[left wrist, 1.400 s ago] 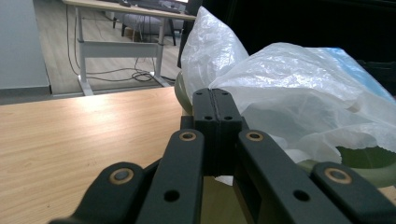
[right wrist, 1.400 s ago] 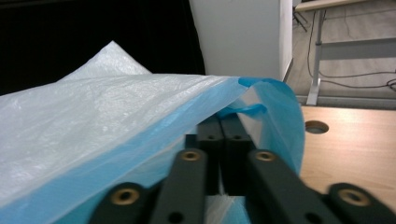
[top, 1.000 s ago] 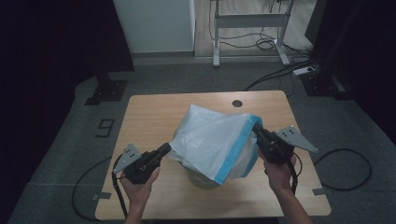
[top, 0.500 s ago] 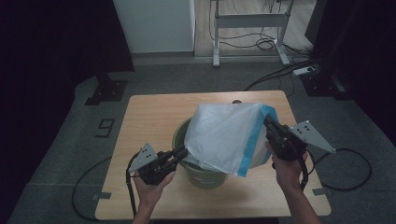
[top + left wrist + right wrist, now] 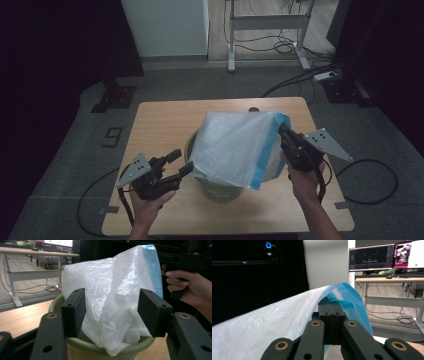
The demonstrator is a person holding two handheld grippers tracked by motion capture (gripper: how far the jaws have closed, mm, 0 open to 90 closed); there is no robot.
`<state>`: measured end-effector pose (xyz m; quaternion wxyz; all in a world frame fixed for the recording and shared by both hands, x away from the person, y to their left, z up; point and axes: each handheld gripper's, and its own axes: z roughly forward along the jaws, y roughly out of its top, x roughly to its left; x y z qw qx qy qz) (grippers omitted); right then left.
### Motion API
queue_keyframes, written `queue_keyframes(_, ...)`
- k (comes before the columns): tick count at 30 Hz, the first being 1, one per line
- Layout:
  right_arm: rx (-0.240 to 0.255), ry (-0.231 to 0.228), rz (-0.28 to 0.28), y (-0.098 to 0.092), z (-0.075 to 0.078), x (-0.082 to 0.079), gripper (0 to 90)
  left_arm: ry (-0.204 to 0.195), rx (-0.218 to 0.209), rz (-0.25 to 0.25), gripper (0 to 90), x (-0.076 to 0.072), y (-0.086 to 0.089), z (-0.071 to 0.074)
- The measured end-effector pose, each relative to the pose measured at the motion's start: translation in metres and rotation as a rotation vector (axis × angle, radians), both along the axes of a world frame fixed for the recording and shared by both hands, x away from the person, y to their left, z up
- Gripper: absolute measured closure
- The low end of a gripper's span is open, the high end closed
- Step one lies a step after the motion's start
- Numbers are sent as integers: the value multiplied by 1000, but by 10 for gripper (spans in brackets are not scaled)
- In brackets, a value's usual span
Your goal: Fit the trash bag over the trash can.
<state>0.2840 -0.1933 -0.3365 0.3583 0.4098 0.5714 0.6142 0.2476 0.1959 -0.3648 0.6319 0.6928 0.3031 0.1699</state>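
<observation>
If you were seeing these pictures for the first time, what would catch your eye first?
A big white plastic bag with a blue edge billows over a green bin at the middle of the wooden table. The right gripper pinches the bag's blue edge, holding it up. The left gripper, jaws just opened and apart, faces the bag's other side.

Your left gripper point(image 5: 112, 315), jaws just opened, faces a white bag point(image 5: 110, 290) draped into a green bin point(image 5: 82, 348); nothing gripped.
</observation>
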Motion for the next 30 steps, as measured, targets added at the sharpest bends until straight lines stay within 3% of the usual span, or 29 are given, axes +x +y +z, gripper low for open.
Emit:
queue_keyframes(4, 4, -1, -9, -4, 2, 0, 892, 13, -5, -6, 387, 5, -7, 1)
queue_keyframes(9, 2, -8, 4, -3, 5, -2, 892, 26, 21, -32, 386, 13, -19, 8)
queue_keyframes(17, -8, -7, 84, 17, -1, -5, 892, 62, 59, -74, 362, 24, -31, 11)
queue_keyframes(23, -29, -16, 125, 32, 1, -6, 892, 74, 97, -78, 376, 34, -35, 18)
queue_keyframes(27, -39, -21, 140, 39, 3, -5, 892, 80, 119, -78, 436, 43, -35, 22)
queue_keyframes(30, -47, -24, 149, 43, 4, -5, 892, 85, 118, -80, 581, 48, -35, 20)
